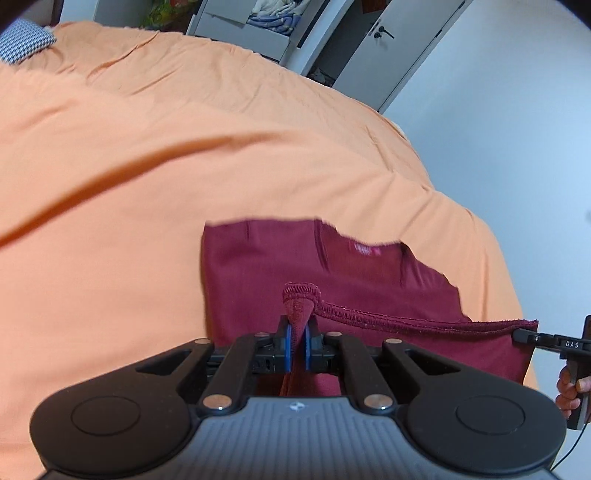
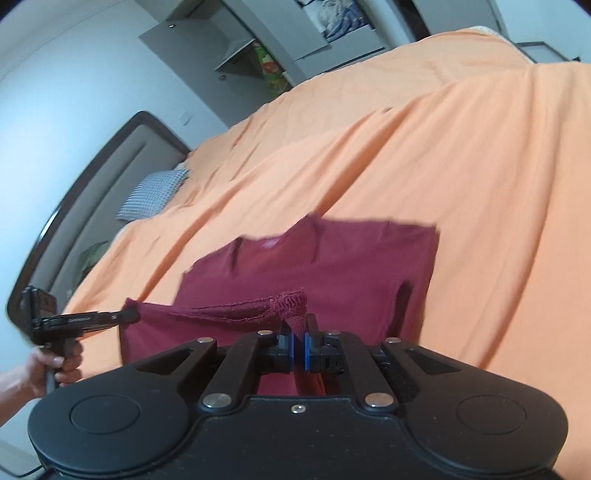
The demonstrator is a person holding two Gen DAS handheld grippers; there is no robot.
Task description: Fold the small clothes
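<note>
left gripper (image 1: 297,341): clenched on the stitched hem of the maroon shirt (image 1: 280,266), blue pads (image 1: 289,345) pressed close with a bunched corner of the fabric pinched between them. right gripper (image 2: 298,341): likewise clamped on the same hem at its other corner, cloth gathered between its blue pads (image 2: 307,350). each gripper shows in the other's view at the frame edge, held by a hand (image 2: 55,365) on its handle.

the hem (image 1: 406,321) runs taut between the two grippers in a raised line, lifted off the layer beneath. the rest of the shirt lies flat on the bed's orange sheet (image 1: 184,147), neckline and label (image 1: 364,249) at the far end — the far edge straight on one side, ragged in outline toward the neck, partly blurred.

around the shirt: bare orange sheet on the far side and on both flanks, with long shallow creases. the bed edge (image 1: 495,236) drops off near the shirt on the right-gripper side, a pale floor beyond. a patterned pillow (image 2: 155,195) sits well apart toward the headboard (image 2: 92,184). wardrobe doors and open shelving (image 1: 258,22) stand past the far edge of the bed — well clear of the shirt.
</note>
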